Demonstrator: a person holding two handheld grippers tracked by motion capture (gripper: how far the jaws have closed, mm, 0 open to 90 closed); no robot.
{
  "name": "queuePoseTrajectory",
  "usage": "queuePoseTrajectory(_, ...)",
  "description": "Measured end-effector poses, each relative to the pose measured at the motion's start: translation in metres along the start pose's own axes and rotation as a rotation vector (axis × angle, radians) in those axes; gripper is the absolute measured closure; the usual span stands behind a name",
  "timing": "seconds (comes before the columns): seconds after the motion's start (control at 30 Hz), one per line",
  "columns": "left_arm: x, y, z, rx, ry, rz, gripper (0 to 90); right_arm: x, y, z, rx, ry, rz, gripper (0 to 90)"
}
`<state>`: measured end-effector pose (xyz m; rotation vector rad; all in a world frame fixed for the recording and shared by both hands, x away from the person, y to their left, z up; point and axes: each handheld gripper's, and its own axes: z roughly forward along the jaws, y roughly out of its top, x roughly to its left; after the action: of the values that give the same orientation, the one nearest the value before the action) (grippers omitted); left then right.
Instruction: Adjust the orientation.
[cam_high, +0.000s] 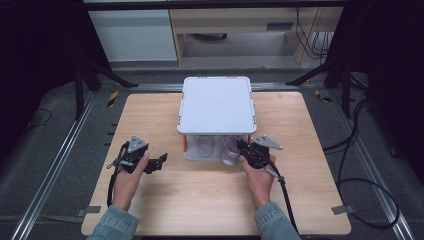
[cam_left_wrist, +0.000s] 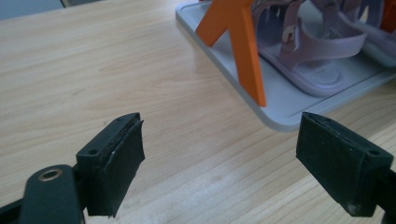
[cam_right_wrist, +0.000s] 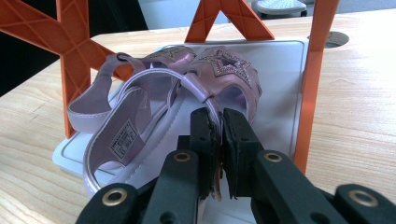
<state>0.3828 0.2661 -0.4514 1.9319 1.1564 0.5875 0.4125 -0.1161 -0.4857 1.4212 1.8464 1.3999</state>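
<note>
I am working at the two-tier rack (cam_high: 216, 105), the white-topped shelf with orange legs standing at the middle of the wooden table (cam_high: 300, 200), and everything here I am placing against it. The job in hand, as I judge it, is drawing a pair of lilac sandals out of the rack's lower tier, one at a time.

To do it well, I am thinking the pull should run straight back toward me and level, so the sole slides along the grey base tray (cam_left_wrist: 280, 100) without the heel strap snagging an orange leg (cam_right_wrist: 310, 88) (the leg stands just right of my jaws in the right gripper view). A strap is a thin, floppy hold, so I am keeping the pull slow and the pinch firm.

My right gripper (cam_right_wrist: 219, 140) is at the rack's near face, its jaws pinched nearly together on the strap of the nearer sandal (cam_right_wrist: 140, 121), which is lying inside the lower tier beside its partner (cam_right_wrist: 229, 70). My right hand (cam_high: 260, 175) is reaching forward, wrist low, the gripper pointing into the rack.

My left gripper (cam_left_wrist: 233, 158) is waiting off the rack's near left corner, jaws spread wide with nothing between them, hovering over bare wood, tilted toward the tray's edge.
</note>
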Motion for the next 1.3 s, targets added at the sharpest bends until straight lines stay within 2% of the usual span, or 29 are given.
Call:
queuePoseTrajectory(0.43,0.002,-0.001,-0.001,-0.005,-0.005,-0.009,14.0,0.006,-0.004,0.007,0.014,-0.021,-0.037,83.0)
queuePoseTrajectory(0.87,0.003,-0.002,0.000,0.001,-0.011,-0.010,14.1,0.011,-0.007,0.011,0.021,-0.017,-0.037,81.2)
queuePoseTrajectory(1.0,0.003,-0.001,0.000,0.000,-0.015,-0.011,14.1,0.012,-0.006,0.012,0.023,0.003,-0.027,78.5)
queuePoseTrajectory(1.1,0.003,0.002,-0.002,-0.001,-0.020,-0.007,14.1,0.012,-0.004,0.013,0.019,0.034,-0.015,73.4)
queuePoseTrajectory(1.2,0.001,0.006,-0.005,-0.005,-0.028,-0.003,14.2,0.011,-0.002,0.010,0.009,0.061,0.012,64.3)
queuePoseTrajectory(1.3,0.001,0.013,-0.011,-0.011,-0.037,0.007,14.3,0.011,0.001,0.003,0.004,0.093,0.025,62.3)
